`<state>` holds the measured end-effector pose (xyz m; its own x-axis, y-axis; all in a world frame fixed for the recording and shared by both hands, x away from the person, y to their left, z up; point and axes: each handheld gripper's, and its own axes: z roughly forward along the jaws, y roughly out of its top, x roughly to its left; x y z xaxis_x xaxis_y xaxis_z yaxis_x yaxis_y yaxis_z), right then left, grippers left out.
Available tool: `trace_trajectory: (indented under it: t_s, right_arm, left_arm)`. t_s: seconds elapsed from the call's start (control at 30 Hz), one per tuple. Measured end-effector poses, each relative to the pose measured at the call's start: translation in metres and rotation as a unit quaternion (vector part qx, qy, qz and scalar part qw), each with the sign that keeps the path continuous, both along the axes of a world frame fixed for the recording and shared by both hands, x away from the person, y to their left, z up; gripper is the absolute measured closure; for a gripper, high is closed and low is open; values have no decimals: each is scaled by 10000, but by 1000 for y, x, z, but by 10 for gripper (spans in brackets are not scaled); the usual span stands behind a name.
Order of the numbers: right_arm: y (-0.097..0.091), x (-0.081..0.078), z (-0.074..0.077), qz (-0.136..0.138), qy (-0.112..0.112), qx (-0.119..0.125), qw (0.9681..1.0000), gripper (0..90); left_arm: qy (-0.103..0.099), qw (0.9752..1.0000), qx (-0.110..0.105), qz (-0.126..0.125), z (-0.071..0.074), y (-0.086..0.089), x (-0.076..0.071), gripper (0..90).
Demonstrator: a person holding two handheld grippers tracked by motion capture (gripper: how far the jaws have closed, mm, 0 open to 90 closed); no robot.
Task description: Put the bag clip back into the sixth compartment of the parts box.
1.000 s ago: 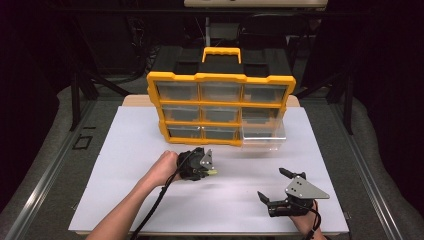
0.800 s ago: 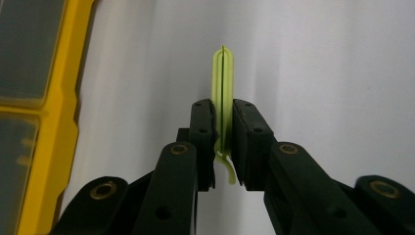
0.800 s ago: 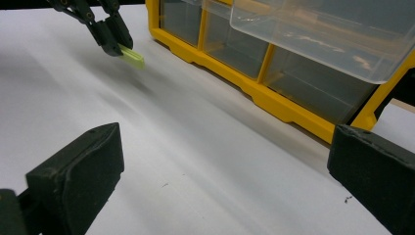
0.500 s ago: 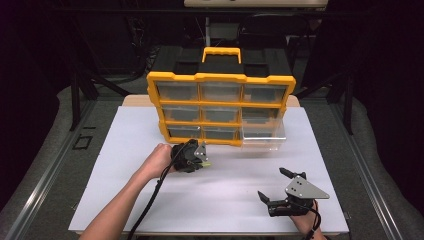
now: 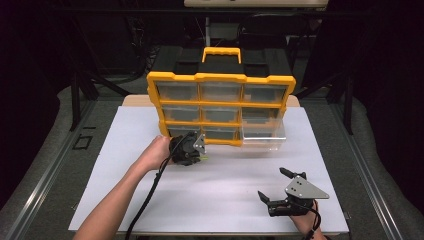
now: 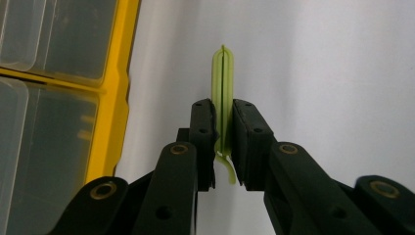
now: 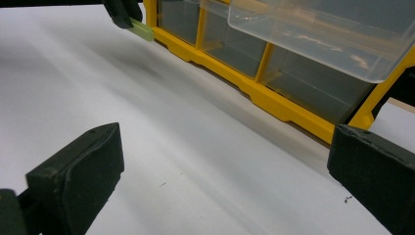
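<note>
Pale green plastic clip (image 6: 222, 93) pinched edge-on between the left gripper (image 6: 223, 142) jaws, centre of the left gripper view. In the high view it has travelled up-frame from mid-sheet, now just below the yellow drawer organizer (image 5: 220, 79). Likely headed for the pulled-out clear drawer (image 5: 263, 135), right of centre. Right gripper (image 5: 278, 186) spread wide, empty, lower right, unmoved on the white tabletop (image 5: 100, 170)

A white table in a dark room

The white tabletop (image 5: 115, 150) is ringed by grey floor (image 5: 50, 165); black stands (image 5: 75, 95) and cables are seen in the darkness behind.
</note>
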<state>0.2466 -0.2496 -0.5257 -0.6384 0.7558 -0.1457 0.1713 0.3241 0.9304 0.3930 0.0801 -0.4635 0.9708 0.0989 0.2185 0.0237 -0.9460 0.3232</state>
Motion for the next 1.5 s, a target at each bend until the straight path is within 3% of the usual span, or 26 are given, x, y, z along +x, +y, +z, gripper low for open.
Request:
trace_trajectory:
  t_s: [0.43, 0.8, 1.5]
  right_arm:
    - [0, 1, 0, -3, -2, -15, 10000, 0]
    - [0, 1, 0, 0, -13, -33, 10000, 0]
    - [0, 1, 0, 5, -12, -28, 10000, 0]
  left_arm:
    - [-9, 9998, 216, -41, 14, 2, 14, 798]
    - [77, 9997, 246, -56, 22, -5, 21, 798]
    - [12, 9994, 312, -166, 45, -19, 28, 798]
